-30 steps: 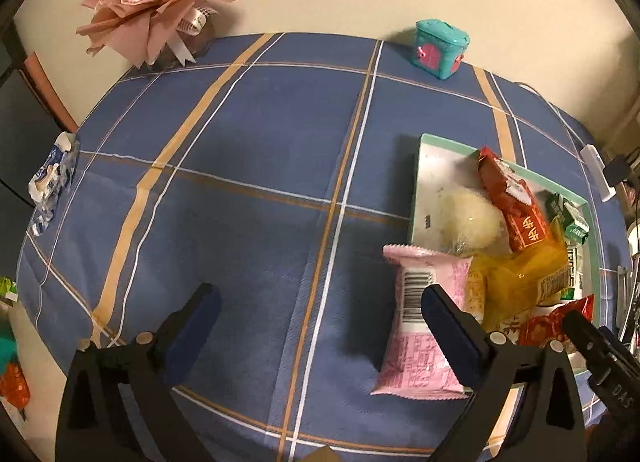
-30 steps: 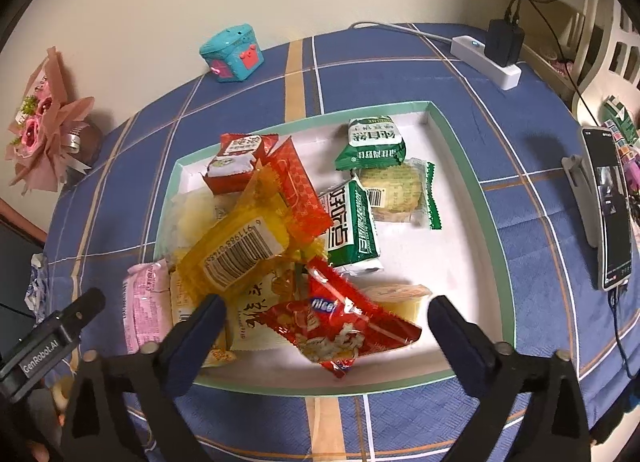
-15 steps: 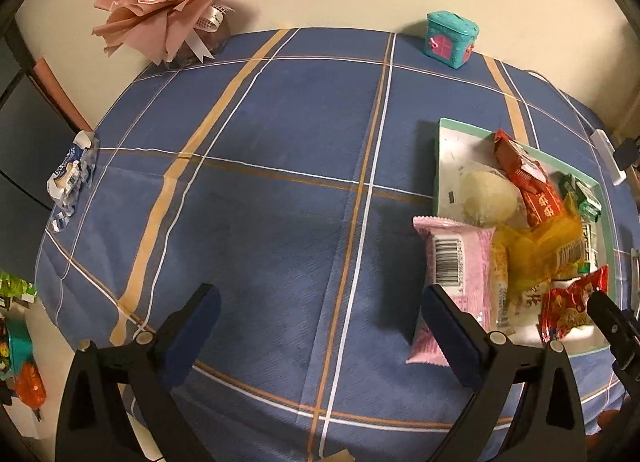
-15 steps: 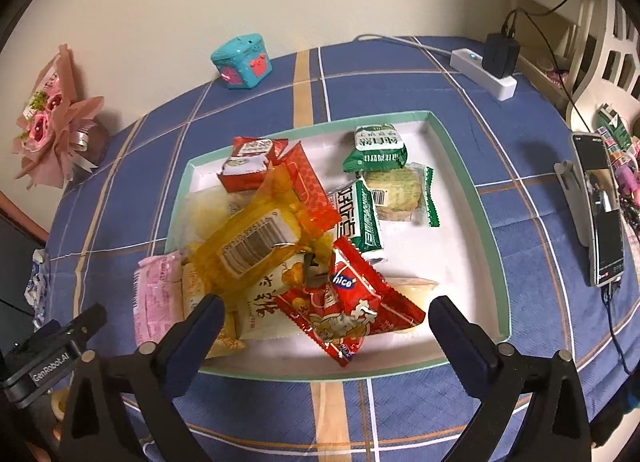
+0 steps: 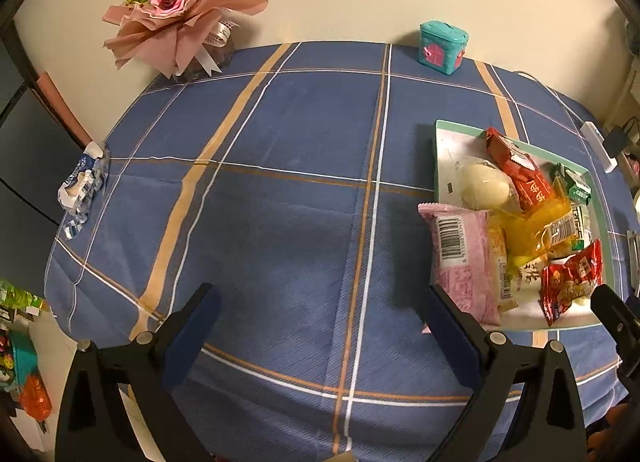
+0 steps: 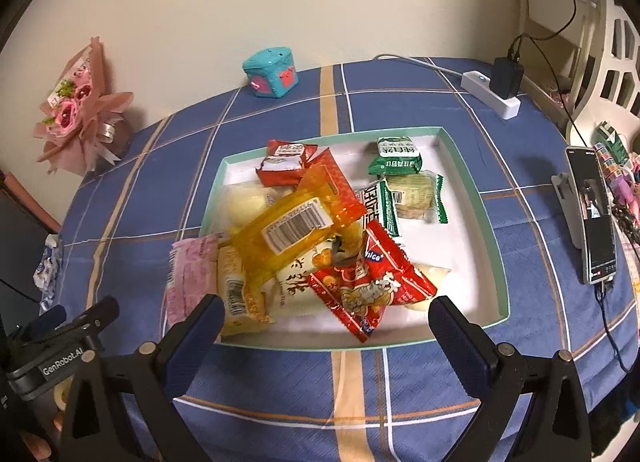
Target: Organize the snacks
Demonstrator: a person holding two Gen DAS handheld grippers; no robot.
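A white tray with a teal rim [image 6: 494, 246] [image 5: 438, 150] holds several snack packets. An orange-yellow packet [image 6: 296, 224] lies on top of the heap, a red packet [image 6: 366, 286] at the front, green packets [image 6: 394, 156] at the back. A pink packet [image 5: 460, 258] [image 6: 188, 278] hangs over the tray's left rim onto the cloth. My right gripper [image 6: 320, 326] is open just in front of the tray's near rim, holding nothing. My left gripper [image 5: 318, 320] is open above bare blue cloth, left of the tray, its right finger [image 5: 452, 326] near the pink packet.
A blue checked tablecloth [image 5: 280, 202] covers the table. A pink bouquet [image 5: 180, 10] and a teal toy box [image 5: 442, 46] stand at the back by the wall. A phone on a stand [image 6: 592, 218] and a power strip [image 6: 490, 92] lie right of the tray. A crumpled wrapper [image 5: 82, 186] sits at the left edge.
Both grippers have pulled back and up from the table, so more cloth and wall show. The snacks and tray have not moved.
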